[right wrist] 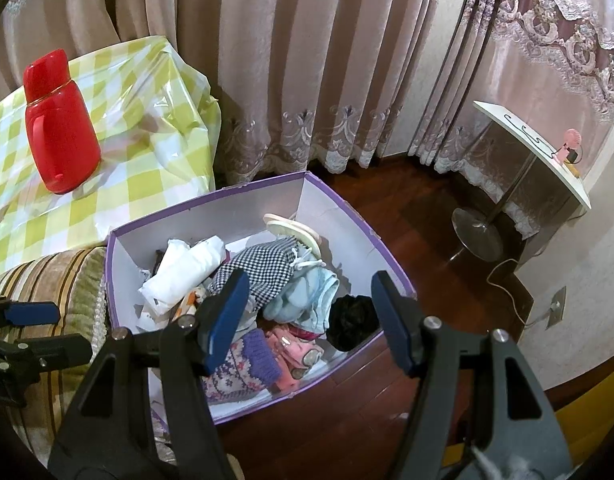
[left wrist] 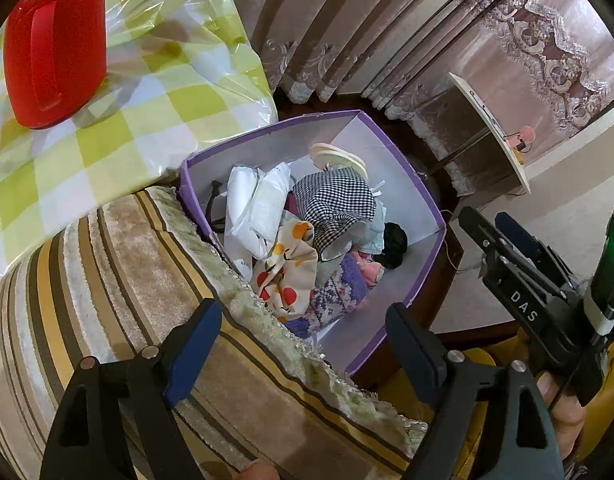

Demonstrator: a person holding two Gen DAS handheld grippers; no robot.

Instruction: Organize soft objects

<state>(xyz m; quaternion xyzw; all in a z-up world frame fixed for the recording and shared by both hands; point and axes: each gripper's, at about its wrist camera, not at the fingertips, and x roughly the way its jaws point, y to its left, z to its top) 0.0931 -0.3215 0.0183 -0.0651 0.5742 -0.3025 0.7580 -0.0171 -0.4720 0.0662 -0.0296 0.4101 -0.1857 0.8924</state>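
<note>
A purple box (left wrist: 391, 184) (right wrist: 227, 216) with white inner walls stands on the floor and holds a heap of soft things. In it lie a white cloth (left wrist: 259, 208) (right wrist: 183, 276), a black-and-white checked cloth (left wrist: 335, 200) (right wrist: 267, 260), a fruit-print cloth (left wrist: 287, 276), a purple knit piece (left wrist: 339, 292) (right wrist: 247, 360), a light blue cloth (right wrist: 307, 296), a pink item (right wrist: 295, 348) and a black bundle (left wrist: 395, 244) (right wrist: 351, 320). A pale sandal (left wrist: 339, 156) (right wrist: 291, 232) leans at the back. My left gripper (left wrist: 303, 344) is open and empty over the cushion's edge. My right gripper (right wrist: 311, 312) hovers open and empty above the box.
A striped cushion (left wrist: 107, 280) borders the box on the left. Behind it a table with a green checked cover (left wrist: 147, 92) carries a red thermos (left wrist: 55, 48) (right wrist: 59, 128). Curtains (right wrist: 307, 80) hang at the back. A white stand (right wrist: 535, 148) and a cable sit on the wooden floor (right wrist: 407, 240).
</note>
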